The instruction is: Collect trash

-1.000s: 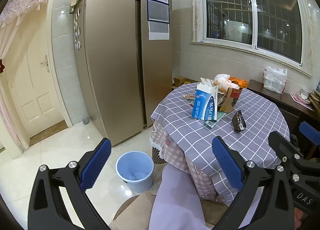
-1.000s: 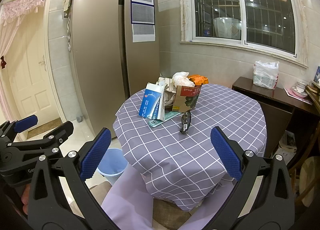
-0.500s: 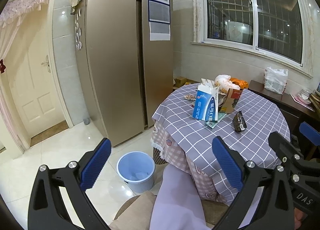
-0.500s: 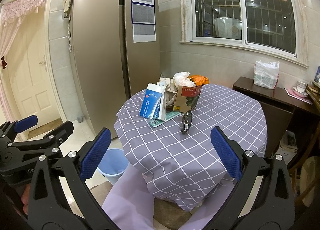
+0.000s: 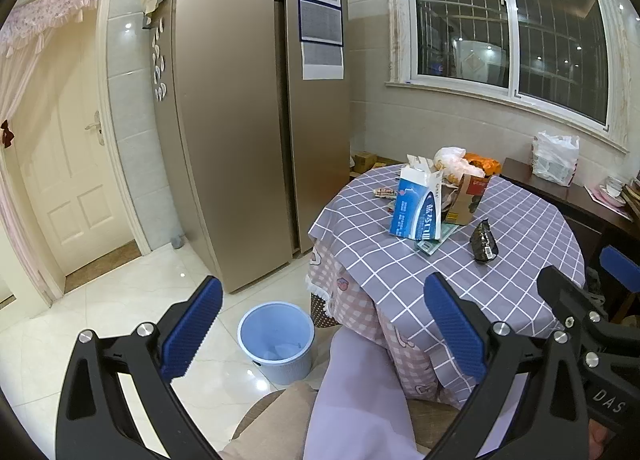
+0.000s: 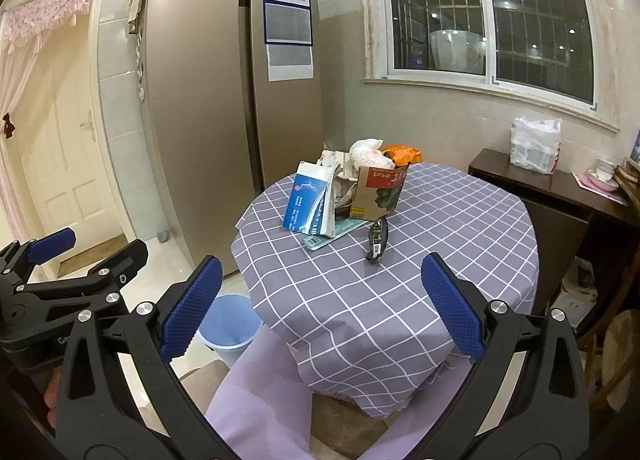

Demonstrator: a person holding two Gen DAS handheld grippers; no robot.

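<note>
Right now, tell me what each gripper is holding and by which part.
Nothing is held. The left gripper and the right gripper are both open and empty, short of the trash on the table.

A brushed, satin metal fridge stands on glossy white floor tiles; the table wears matt checked cloth, the bin is smooth blue plastic, the black wrapper shiny foil, the side cabinet dark polished wood
</note>
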